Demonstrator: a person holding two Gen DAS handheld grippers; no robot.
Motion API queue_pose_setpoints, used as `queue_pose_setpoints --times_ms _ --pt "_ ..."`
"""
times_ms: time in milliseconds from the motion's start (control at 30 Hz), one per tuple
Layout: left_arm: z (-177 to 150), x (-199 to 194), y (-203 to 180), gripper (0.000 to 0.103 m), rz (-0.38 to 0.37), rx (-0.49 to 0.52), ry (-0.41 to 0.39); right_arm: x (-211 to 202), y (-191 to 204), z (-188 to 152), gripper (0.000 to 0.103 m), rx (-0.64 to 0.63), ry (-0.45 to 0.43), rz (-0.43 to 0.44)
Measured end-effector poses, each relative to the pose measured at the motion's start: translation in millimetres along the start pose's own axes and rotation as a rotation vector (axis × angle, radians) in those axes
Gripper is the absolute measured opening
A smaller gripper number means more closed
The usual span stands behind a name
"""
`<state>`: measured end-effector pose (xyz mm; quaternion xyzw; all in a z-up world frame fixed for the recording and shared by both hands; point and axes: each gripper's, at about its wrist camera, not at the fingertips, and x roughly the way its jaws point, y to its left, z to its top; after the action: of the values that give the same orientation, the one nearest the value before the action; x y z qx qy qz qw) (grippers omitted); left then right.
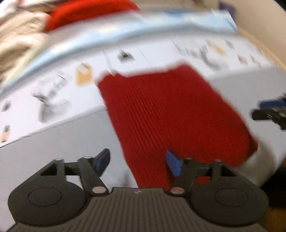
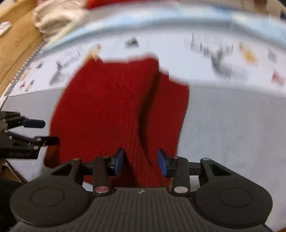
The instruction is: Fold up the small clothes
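- While both views blur, red knit garment lies on the white surface, partly folded.
- My left tongs and right tongs are spread, empty.
- I'd pinch the near hem evenly, then fold away.

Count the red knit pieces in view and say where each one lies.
2. One red knit garment lies spread on the white surface before both open grippers. A second red piece sits at the far edge beside the beige pile; more may be hidden there.

Left gripper fingers spread apart over a red knit garment on the white table.
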<state>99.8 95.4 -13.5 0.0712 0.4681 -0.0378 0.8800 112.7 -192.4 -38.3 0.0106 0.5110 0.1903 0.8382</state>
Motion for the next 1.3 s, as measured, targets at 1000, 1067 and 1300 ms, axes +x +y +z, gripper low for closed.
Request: queue_pose_setpoints --times_ms 1000,1067,1300 --pt "-135.4 -110.0 -82.0 0.086 0.049 -0.25 -0.189 -114.7 62.7 -138.6 0.095 -0.021 -0.314 -0.112" --pt "-134.3 -109.3 -80.9 0.086 0.058 -0.247 -0.193 -111.4 69.1 -137.6 0.095 -0.041 -0.304 -0.108" --pt "-131.5 -105.6 -73.6 0.086 0.048 -0.272 -0.186 -104.7 79.8 -133.7 0.095 -0.067 -0.3 -0.094"
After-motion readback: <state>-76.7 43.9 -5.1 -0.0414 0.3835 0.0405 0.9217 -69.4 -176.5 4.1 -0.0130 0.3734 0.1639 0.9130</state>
